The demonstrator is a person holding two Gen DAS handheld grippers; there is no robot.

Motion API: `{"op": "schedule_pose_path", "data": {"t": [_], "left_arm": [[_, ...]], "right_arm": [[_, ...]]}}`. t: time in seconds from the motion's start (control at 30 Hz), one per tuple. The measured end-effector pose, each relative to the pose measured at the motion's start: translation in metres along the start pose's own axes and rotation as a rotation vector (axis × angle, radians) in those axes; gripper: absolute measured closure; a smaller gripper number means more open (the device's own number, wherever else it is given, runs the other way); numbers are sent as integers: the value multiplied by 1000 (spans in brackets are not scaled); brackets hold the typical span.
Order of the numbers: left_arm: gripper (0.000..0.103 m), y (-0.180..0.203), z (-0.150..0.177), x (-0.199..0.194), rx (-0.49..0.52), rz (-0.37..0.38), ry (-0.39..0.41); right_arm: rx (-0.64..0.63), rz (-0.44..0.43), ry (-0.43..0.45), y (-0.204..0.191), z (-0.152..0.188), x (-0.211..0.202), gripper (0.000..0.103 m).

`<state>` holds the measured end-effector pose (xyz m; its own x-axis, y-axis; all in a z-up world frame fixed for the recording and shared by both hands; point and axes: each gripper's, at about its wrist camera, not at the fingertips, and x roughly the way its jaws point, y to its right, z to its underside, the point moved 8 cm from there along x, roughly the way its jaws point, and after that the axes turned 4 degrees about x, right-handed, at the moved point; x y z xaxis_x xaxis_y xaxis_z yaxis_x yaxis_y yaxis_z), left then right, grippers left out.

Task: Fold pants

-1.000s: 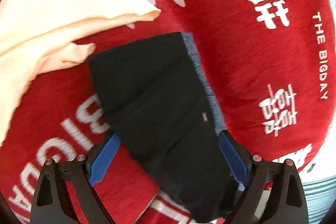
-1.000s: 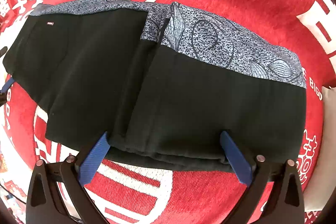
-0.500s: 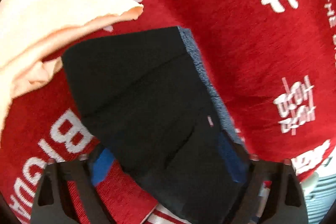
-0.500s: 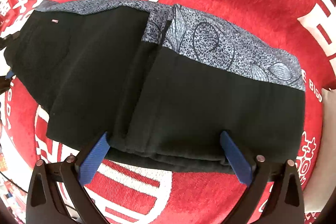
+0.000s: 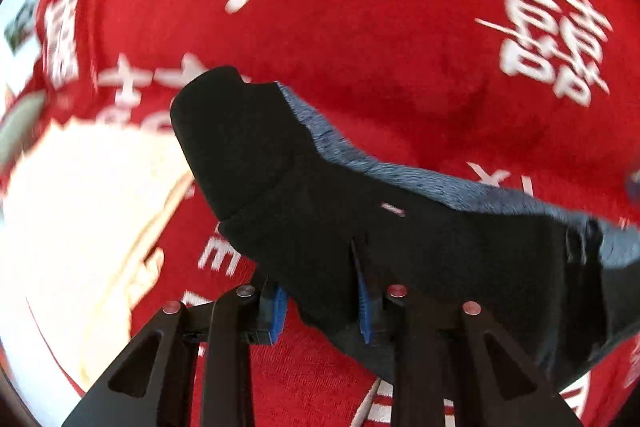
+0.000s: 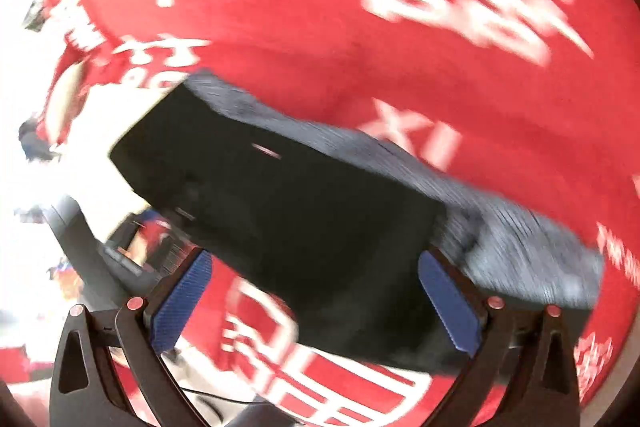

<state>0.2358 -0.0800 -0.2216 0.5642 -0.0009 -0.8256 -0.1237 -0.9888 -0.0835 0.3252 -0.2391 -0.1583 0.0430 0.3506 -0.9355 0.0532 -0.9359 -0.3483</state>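
The pants (image 5: 328,227) are black with a grey-blue patterned waistband and lie folded on a red blanket. My left gripper (image 5: 322,307) is shut on the pants' near edge, cloth pinched between its blue pads, and one end of the pants is lifted and curled. In the right wrist view the pants (image 6: 288,211) run from the upper left to the lower right. My right gripper (image 6: 316,303) is open, its blue pads either side of the pants' near edge; I cannot tell if they touch. Both views are blurred.
The red blanket (image 5: 400,47) with white characters covers the surface. A cream-coloured cloth (image 5: 80,227) lies to the left of the pants. Bright clutter shows past the blanket's left edge in the right wrist view (image 6: 80,227).
My left gripper has shut on the pants' edge and lifted that end. Both cameras have swung, and the right gripper has stayed open.
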Motion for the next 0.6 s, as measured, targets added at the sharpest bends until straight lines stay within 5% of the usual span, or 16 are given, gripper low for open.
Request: {"op": "schedule_pose_path", "data": {"t": [0.13, 0.3, 0.57, 0.6], "left_arm": [[74, 8, -7, -4, 62, -27, 20], [74, 14, -11, -7, 90, -41, 34], [74, 16, -9, -10, 91, -45, 39], [74, 15, -9, -10, 89, -45, 39]], "right_arm": [[-125, -59, -102, -67, -45, 12, 0], [-234, -26, -236, -128, -70, 47, 0], [-294, 85, -439, -152, -71, 118, 1], [-294, 95, -454, -151, -68, 123, 13]]}}
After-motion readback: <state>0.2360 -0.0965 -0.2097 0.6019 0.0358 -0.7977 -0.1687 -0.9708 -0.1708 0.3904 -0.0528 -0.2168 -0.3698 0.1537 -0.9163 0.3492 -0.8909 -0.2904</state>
